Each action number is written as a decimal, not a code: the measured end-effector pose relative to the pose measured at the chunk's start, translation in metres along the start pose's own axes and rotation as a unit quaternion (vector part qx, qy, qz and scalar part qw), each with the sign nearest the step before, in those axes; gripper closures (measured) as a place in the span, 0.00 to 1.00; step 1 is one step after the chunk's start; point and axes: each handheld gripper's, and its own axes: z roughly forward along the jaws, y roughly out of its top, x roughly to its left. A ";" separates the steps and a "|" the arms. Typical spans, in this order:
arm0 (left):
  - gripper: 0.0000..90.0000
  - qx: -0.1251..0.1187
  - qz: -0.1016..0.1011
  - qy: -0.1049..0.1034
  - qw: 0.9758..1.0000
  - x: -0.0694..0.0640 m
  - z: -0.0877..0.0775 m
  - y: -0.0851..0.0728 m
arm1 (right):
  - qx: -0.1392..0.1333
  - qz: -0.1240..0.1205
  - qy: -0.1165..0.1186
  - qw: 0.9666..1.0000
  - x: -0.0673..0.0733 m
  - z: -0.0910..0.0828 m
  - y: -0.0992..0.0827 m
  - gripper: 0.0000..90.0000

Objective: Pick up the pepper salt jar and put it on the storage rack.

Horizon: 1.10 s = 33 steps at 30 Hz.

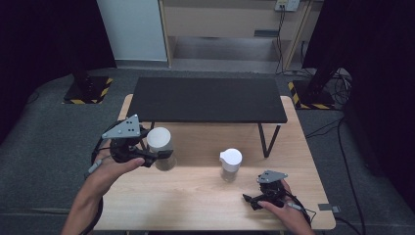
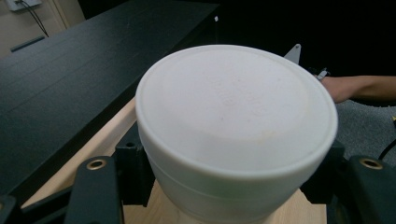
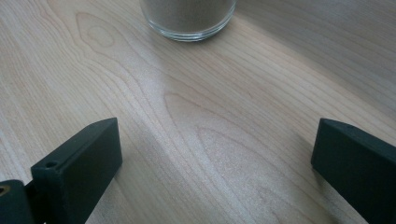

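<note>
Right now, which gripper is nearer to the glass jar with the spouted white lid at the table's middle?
Right. The right gripper rests open on the table just in front of the spouted-lid jar, apart from it. The left gripper is farther off, closed around the other white-lidded jar.

The left tool (image 1: 155, 157), held in the left hand (image 1: 110, 169), is clamped on a jar. The right tool (image 1: 249, 199), held low, has its jaws spread wide.

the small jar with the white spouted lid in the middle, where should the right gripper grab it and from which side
Grip the clear glass body of the small jar below its white lid, coming level from the near right, where the open right gripper already faces its base. It stands upright, its wall looks round and straight, and the lid's spout would make an uneven hold.
</note>
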 end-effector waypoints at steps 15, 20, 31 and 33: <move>0.37 -0.014 0.004 0.003 1.000 0.006 -0.019 0.038 | 0.000 0.000 0.000 1.000 0.000 0.000 0.000 0.03; 0.37 -0.021 0.000 0.003 1.000 0.012 -0.023 0.044 | -0.001 0.000 0.000 1.000 0.000 0.000 0.000 0.03; 0.37 -0.019 0.001 0.013 1.000 0.034 -0.023 0.066 | -0.001 0.000 0.000 1.000 0.000 0.000 0.000 0.03; 0.37 -0.020 0.000 0.014 1.000 0.036 -0.022 0.067 | -0.001 0.000 0.000 1.000 0.000 0.000 0.000 0.03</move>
